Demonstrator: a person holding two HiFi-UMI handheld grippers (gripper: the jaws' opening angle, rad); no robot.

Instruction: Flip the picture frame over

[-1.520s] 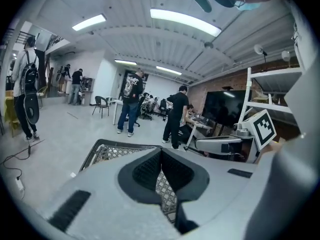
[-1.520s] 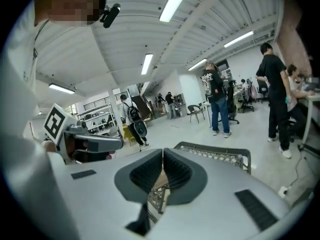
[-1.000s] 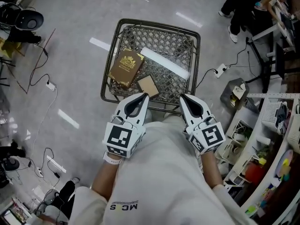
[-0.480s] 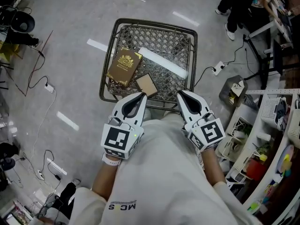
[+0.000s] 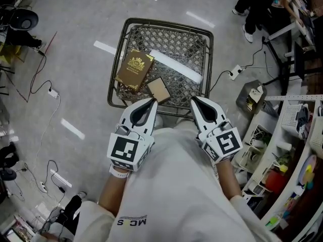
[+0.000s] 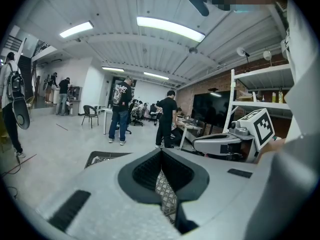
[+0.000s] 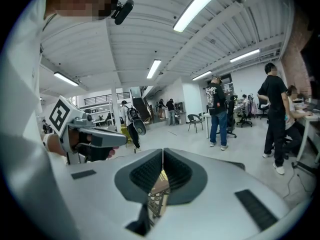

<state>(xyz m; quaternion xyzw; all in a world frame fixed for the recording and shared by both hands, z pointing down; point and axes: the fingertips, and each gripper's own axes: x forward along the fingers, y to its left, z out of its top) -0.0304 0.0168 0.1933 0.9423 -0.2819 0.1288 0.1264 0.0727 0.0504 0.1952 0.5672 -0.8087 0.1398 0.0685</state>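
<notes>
Book just beside picture frame

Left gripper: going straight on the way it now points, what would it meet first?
Probably the frame on the mesh table, just ahead of the left gripper in the head view; height is unclear, so it might pass over.

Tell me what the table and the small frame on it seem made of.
Table: probably metal, dark open wire lattice inside a thin rim. Frame: plain tan, dull face, perhaps cardboard or wood backing; too small to settle.
</notes>
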